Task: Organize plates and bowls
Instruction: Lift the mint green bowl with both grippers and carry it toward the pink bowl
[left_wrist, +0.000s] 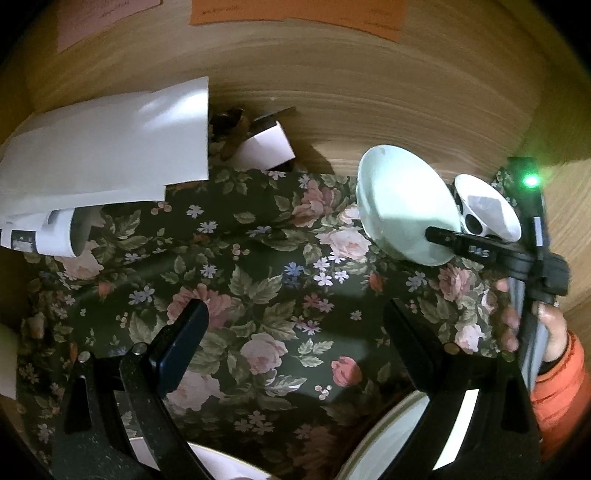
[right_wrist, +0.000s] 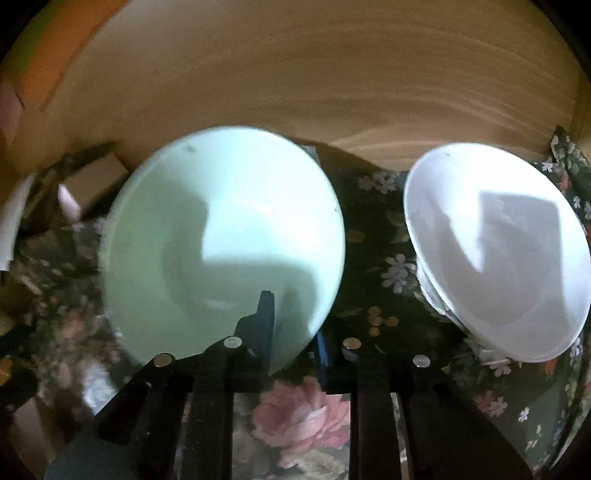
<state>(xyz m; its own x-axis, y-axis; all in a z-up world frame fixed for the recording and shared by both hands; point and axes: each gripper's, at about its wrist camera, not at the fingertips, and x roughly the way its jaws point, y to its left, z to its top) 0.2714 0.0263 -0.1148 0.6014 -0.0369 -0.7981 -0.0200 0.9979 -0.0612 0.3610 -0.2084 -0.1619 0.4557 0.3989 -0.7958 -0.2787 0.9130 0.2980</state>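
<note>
A pale green bowl (right_wrist: 221, 240) sits on a dark floral cloth (right_wrist: 295, 413), and my right gripper (right_wrist: 293, 332) is shut on its near rim, one finger inside and one outside. The same bowl (left_wrist: 399, 206) and right gripper (left_wrist: 441, 236) show at the right of the left wrist view. A white bowl (right_wrist: 498, 258) with a black-and-white pattern outside (left_wrist: 487, 210) stands just right of the green one. My left gripper (left_wrist: 295, 325) hangs open over the cloth with nothing between its fingers. Two plate rims (left_wrist: 391, 421) (left_wrist: 221, 461) peek out under it.
A wooden wall (left_wrist: 332, 81) closes the back and right side. White papers and a box (left_wrist: 103, 147) crowd the back left, with a small white box (left_wrist: 264, 147) beside them. A hand in an orange sleeve (left_wrist: 554, 332) holds the right gripper.
</note>
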